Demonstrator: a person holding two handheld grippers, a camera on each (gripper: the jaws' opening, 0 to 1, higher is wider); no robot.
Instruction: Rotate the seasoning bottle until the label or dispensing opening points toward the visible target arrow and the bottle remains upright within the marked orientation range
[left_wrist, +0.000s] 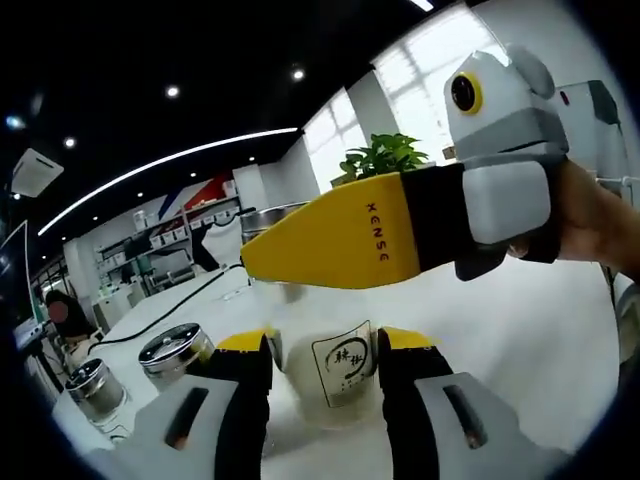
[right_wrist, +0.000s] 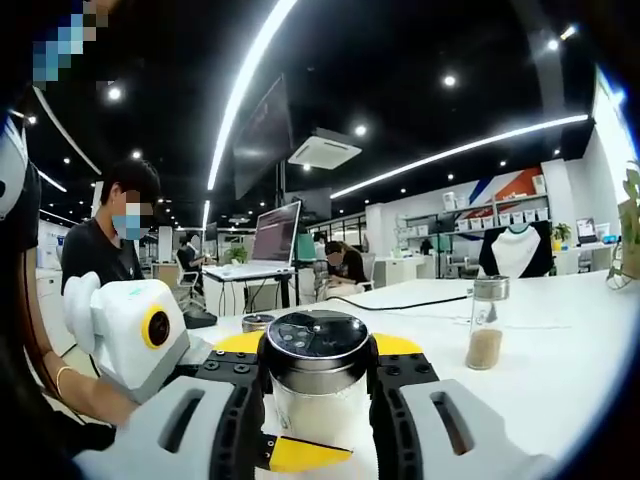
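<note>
Gripping: both views show one bottle between jaws, on a white table
Left view, left gripper (left_wrist: 325, 345): jaws rise from the bottom, yellow tips on either side of the bottle (left_wrist: 328, 375), pressed to its walls, so clenched on it
Left view, bottle: pale translucent body, white label with black characters faces the camera, upright on the table (left_wrist: 500, 330), lower centre
Left view, right gripper (left_wrist: 400, 232): comes in from the right, held by a hand (left_wrist: 600, 225), yellow jaw lies across the frame above the bottle; spread of its jaws cannot be told here
Left view, jars (left_wrist: 175, 350): two with metal lids, on the table to the left of the left gripper, apart from the bottle
Left view, cable (left_wrist: 170, 310): black, runs across the table behind the jars
Left view, plant (left_wrist: 380, 157): green leaves, behind the right gripper
Right view, right gripper (right_wrist: 318, 365): black pads with yellow tips on both sides of the bottle (right_wrist: 318, 375), touching it, grasping it just under the cap
Right view, bottle: dark shiny cap on top, pale body below, upright, centre bottom
Right view, left gripper (right_wrist: 150, 335): white body, at left, low, just beside the right gripper
Right view, jar (right_wrist: 487, 322): clear, tan powder in the bottom, metal lid, stands on the table (right_wrist: 570, 330) to the right, well apart from the bottle
Right view, people: one stands at left, others sit at desks far back
</note>
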